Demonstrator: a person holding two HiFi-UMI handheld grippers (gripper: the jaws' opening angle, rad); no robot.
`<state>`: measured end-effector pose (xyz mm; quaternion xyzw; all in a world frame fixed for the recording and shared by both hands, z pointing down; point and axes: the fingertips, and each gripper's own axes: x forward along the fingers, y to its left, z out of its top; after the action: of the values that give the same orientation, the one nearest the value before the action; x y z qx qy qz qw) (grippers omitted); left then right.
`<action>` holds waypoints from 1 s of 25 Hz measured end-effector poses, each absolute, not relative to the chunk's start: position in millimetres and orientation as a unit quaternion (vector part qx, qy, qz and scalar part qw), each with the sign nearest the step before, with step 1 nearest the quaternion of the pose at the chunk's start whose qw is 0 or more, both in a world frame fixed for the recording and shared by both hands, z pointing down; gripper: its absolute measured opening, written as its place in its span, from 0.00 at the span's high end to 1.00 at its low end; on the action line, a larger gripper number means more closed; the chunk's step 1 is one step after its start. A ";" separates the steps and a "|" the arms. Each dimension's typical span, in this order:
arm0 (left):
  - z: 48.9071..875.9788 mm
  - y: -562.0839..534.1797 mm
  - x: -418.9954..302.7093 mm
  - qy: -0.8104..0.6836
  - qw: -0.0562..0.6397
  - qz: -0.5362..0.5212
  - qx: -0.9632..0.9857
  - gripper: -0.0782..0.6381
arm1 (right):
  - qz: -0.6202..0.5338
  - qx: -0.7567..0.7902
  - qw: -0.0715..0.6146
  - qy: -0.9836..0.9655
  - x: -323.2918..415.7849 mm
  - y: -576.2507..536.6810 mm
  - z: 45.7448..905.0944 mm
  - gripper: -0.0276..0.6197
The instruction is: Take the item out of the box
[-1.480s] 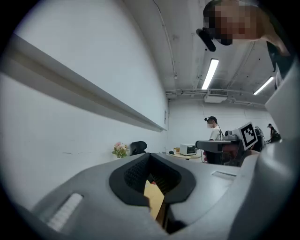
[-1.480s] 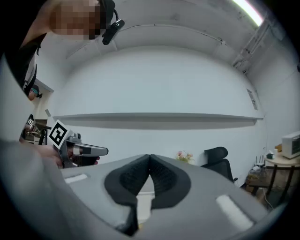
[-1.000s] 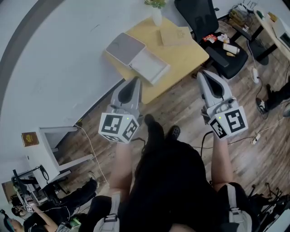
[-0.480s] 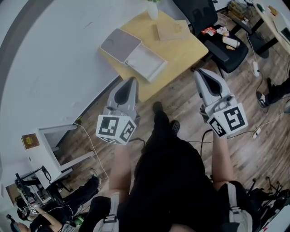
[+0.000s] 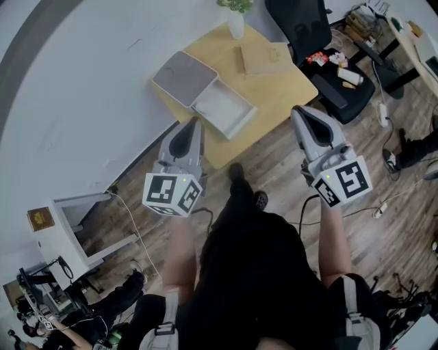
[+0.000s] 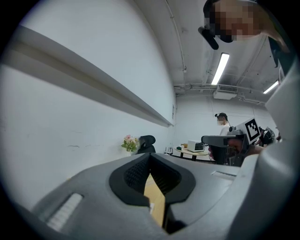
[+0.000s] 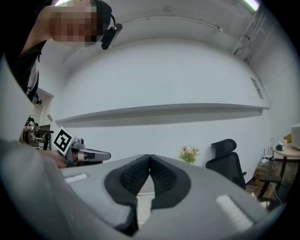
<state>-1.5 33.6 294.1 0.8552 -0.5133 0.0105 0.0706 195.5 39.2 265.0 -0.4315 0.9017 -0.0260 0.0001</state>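
An open box lies on the yellow wooden table (image 5: pixel 280 85) ahead of me; its grey lid (image 5: pixel 182 76) is folded back beside the white tray (image 5: pixel 226 108). What lies inside the tray is too small to make out. My left gripper (image 5: pixel 193 122) hovers just short of the table's near corner, above the floor, shut and empty; its pads meet at the tip (image 6: pixel 150 155). My right gripper (image 5: pixel 299 111) is held level with it to the right, off the table's right edge, also shut on nothing (image 7: pixel 150 157).
A white vase with flowers (image 5: pixel 236 20) and a flat brown cardboard piece (image 5: pixel 263 58) share the table. A black office chair (image 5: pixel 311 34) stands behind it. The white wall runs along the left. Cables cross the wooden floor (image 5: pixel 373 212); another person (image 6: pixel 222 123) stands far off.
The person holding the grippers has taken a step, feet shifting below. The left gripper has drifted slightly down and left. Both grippers stay shut.
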 end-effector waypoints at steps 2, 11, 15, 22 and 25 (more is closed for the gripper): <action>293.9 18.4 -10.6 -0.519 0.072 0.010 0.852 0.89 | -0.025 -0.427 -0.006 0.904 188.0 21.8 264.2 0.95; 297.1 -41.3 -52.3 -0.535 0.077 0.004 0.841 0.89 | -0.019 -0.405 -0.030 0.914 145.1 -43.7 264.3 0.95; 299.9 -60.7 -65.4 -0.535 0.080 0.005 0.841 0.89 | -0.017 -0.398 -0.039 0.917 127.9 -65.3 265.3 0.95; 308.5 -86.5 -91.1 -0.534 0.079 0.003 0.842 0.89 | -0.020 -0.381 -0.065 0.922 90.5 -91.3 284.8 0.95; 315.4 -94.5 -103.0 -0.536 0.082 0.003 0.840 0.89 | -0.021 -0.372 -0.079 0.925 73.3 -98.6 296.1 0.95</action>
<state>-103.0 -94.5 315.4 0.8405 -0.5355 0.0031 0.0823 73.3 -98.6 296.1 -0.3720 0.9246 -0.0212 -0.0786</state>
